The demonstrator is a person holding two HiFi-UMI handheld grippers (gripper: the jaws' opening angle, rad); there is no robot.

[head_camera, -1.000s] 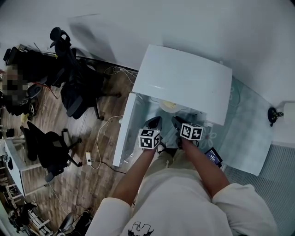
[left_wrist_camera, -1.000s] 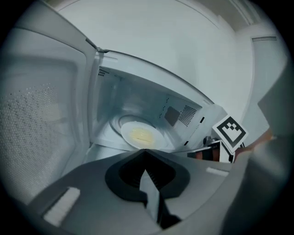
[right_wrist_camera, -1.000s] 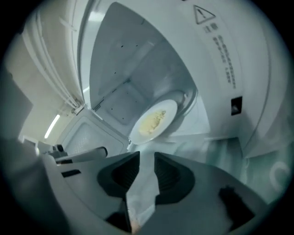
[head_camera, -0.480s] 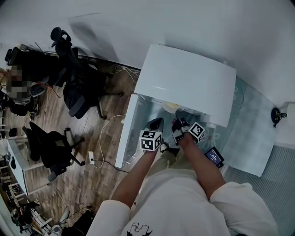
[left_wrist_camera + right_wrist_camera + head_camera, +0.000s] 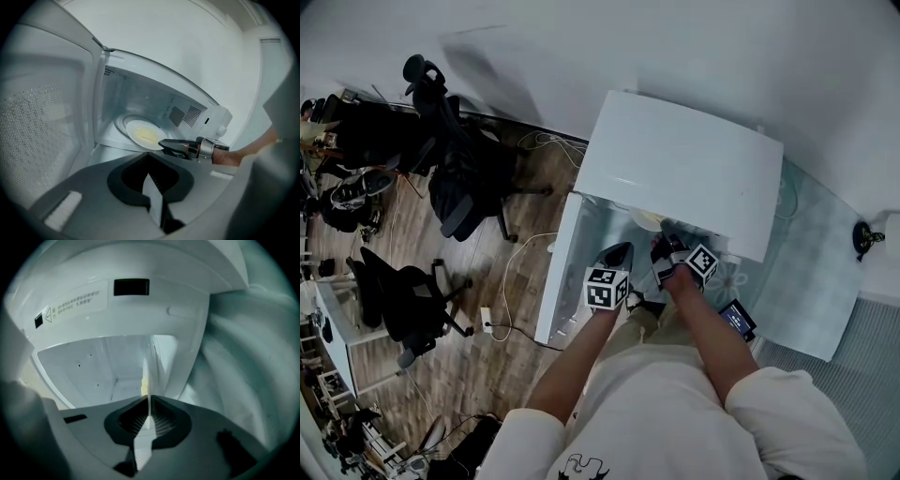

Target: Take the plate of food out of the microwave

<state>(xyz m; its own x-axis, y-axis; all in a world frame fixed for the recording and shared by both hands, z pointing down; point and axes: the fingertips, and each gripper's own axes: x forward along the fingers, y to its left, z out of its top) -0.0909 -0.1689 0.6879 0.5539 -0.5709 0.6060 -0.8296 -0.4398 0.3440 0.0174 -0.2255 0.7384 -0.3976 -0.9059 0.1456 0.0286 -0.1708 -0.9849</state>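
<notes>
The white microwave point(image 5: 680, 159) stands with its door point(image 5: 555, 272) swung open to the left. Inside lies a white plate point(image 5: 143, 134) with pale yellow food. My right gripper point(image 5: 163, 143) reaches into the opening, turned on its side. Its jaws have just been closing and now pinch the plate's near rim. In the right gripper view the plate point(image 5: 146, 373) appears edge-on between the right gripper point(image 5: 149, 400) pads. My left gripper point(image 5: 617, 251) hovers in front of the opening, jaws together and holding nothing.
The open door point(image 5: 42, 126) fills the left side of the left gripper view. A phone point(image 5: 734, 319) lies on the glass table point(image 5: 811, 272) right of my arms. Office chairs point(image 5: 459, 178) and a power strip point(image 5: 478, 321) are on the wooden floor to the left.
My right gripper rolled onto its side, pushed a little deeper into the microwave and closed on the plate's rim. The left gripper stayed where it was.
</notes>
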